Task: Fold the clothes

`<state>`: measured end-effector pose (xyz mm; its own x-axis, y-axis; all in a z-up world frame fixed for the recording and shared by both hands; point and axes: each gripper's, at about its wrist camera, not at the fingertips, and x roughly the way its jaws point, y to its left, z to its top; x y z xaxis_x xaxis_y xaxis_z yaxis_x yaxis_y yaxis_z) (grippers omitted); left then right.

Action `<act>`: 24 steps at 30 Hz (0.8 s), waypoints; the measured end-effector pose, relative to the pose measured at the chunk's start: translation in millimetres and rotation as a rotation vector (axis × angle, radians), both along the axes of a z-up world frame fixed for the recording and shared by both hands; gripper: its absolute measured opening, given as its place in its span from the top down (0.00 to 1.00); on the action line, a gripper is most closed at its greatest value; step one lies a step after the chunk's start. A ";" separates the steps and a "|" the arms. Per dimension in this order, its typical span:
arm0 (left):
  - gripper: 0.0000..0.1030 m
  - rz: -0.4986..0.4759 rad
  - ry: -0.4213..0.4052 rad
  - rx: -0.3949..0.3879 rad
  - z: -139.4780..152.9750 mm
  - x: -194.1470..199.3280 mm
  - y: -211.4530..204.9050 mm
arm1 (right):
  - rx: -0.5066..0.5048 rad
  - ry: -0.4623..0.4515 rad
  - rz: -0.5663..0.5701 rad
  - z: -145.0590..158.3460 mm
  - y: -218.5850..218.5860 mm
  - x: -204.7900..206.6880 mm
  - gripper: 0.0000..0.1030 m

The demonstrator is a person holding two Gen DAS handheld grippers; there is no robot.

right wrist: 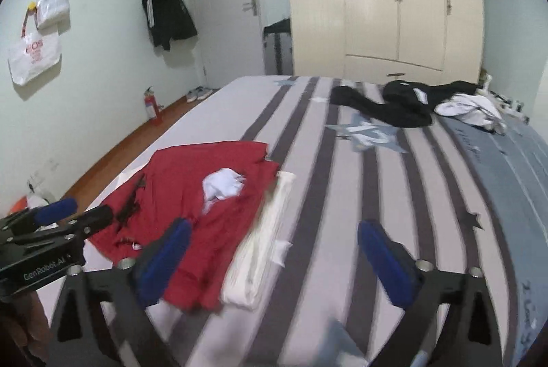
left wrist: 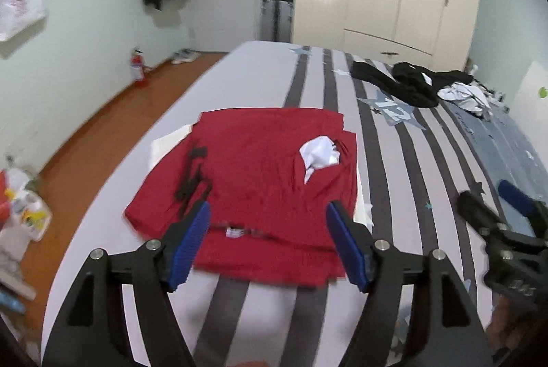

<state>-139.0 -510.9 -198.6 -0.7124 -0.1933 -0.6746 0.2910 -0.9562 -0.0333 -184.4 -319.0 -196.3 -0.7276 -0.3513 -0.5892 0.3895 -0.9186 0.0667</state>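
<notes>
Red cloth of the folded shirt [left wrist: 260, 175] is seen stacked on a folded cream garment [right wrist: 260, 247] on the striped bed [right wrist: 342, 195], both the left gripper [left wrist: 267, 240] and right gripper [right wrist: 274, 264] held wide apart and empty, while a black-and-white clothes pile [right wrist: 421, 103] is left unfolded.

1. Your left tool [left wrist: 267, 243] has black triangular arms, silver round screws and ribbed blue pads [left wrist: 190, 243].
2. Your right tool [right wrist: 274, 259] matches it.
3. White "GenRobot.AI" lettering marks the left tool's black body.
</notes>
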 end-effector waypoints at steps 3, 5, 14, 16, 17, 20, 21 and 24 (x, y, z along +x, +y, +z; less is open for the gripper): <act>0.22 0.041 0.012 0.008 3.2 31.1 21.8 | 0.004 0.008 0.018 4.0 33.2 29.2 0.01; 0.21 0.056 0.022 0.005 4.3 47.0 34.8 | 0.002 0.002 0.026 2.8 48.2 44.1 0.01; 0.17 -0.013 0.117 -0.090 6.5 111.9 74.7 | -0.040 0.106 0.005 7.0 75.6 106.9 0.01; 0.16 -0.035 0.140 -0.113 7.4 127.6 81.9 | -0.055 0.128 0.002 8.0 80.3 120.0 0.01; 0.16 -0.037 0.154 -0.115 9.4 137.4 83.0 | -0.062 0.132 -0.002 8.9 82.0 126.8 0.01; 0.14 -0.023 0.173 -0.100 16.0 168.2 81.3 | -0.073 0.133 -0.005 12.3 86.3 150.6 0.01; 0.13 -0.016 0.178 -0.090 18.8 176.2 80.8 | -0.065 0.134 -0.008 14.5 86.8 159.8 0.01; 0.07 0.003 0.193 -0.027 31.9 204.3 74.1 | -0.051 0.138 -0.011 22.3 86.6 183.9 0.01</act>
